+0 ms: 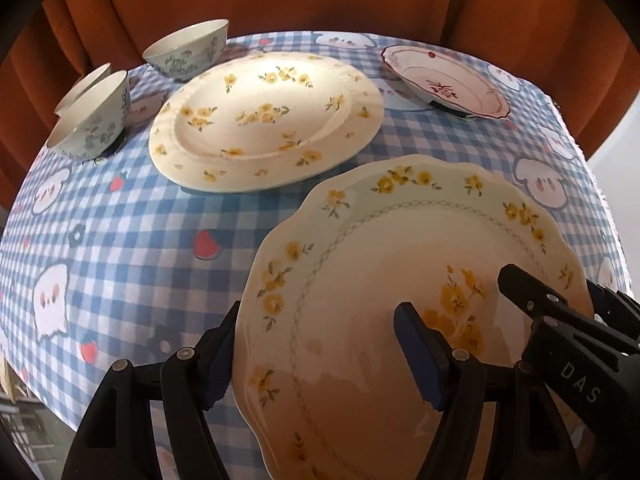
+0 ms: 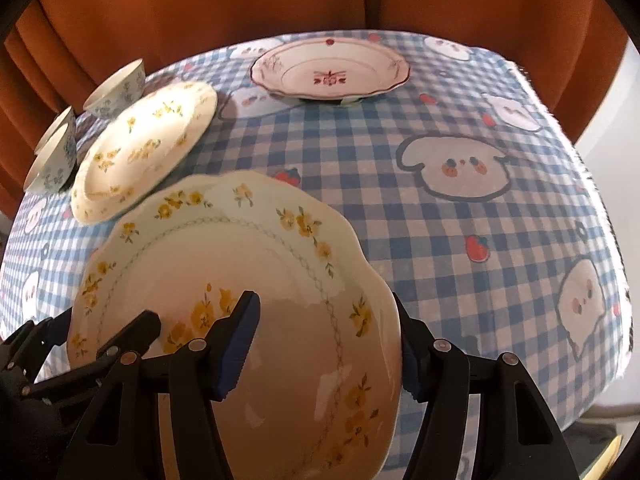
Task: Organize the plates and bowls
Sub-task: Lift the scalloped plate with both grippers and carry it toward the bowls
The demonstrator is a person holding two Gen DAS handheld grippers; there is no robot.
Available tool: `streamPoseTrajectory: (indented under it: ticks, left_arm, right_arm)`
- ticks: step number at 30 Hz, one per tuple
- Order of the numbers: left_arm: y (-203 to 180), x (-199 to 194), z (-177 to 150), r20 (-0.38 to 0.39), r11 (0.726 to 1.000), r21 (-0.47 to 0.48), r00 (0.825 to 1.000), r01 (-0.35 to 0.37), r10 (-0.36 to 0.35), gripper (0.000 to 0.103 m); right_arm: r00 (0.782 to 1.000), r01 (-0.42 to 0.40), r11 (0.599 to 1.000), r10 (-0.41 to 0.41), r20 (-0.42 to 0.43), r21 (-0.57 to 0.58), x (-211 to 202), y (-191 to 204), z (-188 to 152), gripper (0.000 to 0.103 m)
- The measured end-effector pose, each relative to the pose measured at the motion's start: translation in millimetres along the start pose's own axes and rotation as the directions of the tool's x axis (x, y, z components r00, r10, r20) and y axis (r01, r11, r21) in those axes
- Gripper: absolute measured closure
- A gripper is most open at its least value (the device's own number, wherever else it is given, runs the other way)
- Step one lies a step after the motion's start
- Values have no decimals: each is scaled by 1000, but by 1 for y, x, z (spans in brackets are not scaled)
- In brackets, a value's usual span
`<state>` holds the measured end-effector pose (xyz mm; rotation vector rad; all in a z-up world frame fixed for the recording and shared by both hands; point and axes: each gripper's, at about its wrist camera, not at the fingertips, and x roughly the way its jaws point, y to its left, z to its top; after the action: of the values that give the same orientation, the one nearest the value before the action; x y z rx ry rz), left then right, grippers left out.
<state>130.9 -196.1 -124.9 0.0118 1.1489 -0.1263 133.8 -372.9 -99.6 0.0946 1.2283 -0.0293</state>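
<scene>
Sitting at the far left of the checked tablecloth [image 1: 120, 240] are two stacked floral bowls [image 1: 94, 120] and a third bowl [image 1: 188, 50]. Beside them a round yellow-flowered plate [image 1: 266, 120] is lying flat. The left gripper [image 1: 316, 344] and right gripper [image 2: 328, 344] are each straddling opposite rims of the scalloped plate [image 1: 400, 280], fingers apart around it. A red-trimmed dish [image 2: 330, 70] is resting far right.

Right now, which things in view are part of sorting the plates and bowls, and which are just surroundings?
Part of the job:
- scalloped yellow-flower plate, gripped on opposite rims by the left gripper and right gripper
- round yellow-flower plate
- red-patterned plate
- three blue-patterned bowls

Just surroundings:
- checked tablecloth
- orange curtain
</scene>
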Motion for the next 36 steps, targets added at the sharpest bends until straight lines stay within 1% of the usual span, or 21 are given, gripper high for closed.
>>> streamPoseTrajectory:
  ticks: [4, 11, 16, 21, 29, 36]
  left_arm:
    - [16, -9, 1, 6, 1000, 6, 1000, 24, -24, 29]
    - [45, -27, 5, 26, 999, 9, 999, 34, -35, 29]
    - [71, -37, 6, 40, 999, 4, 999, 36, -36, 29]
    - [93, -45, 7, 53, 999, 20, 998, 39, -40, 29]
    - [138, -52, 4, 69, 999, 31, 997, 38, -40, 29]
    - [183, -52, 2, 76, 998, 44, 996, 36, -39, 29]
  right_arm:
    - [1000, 21, 1000, -21, 14, 12, -10, 13, -1, 38]
    - [999, 34, 999, -35, 41, 28, -28, 43, -1, 38]
    - [997, 32, 999, -34, 69, 26, -38, 71, 0, 38]
    - [995, 41, 999, -44, 87, 33, -45, 98, -1, 38]
    - [994, 43, 998, -47, 97, 46, -47, 140, -5, 38]
    - [994, 35, 998, -41, 103, 58, -42, 186, -14, 38]
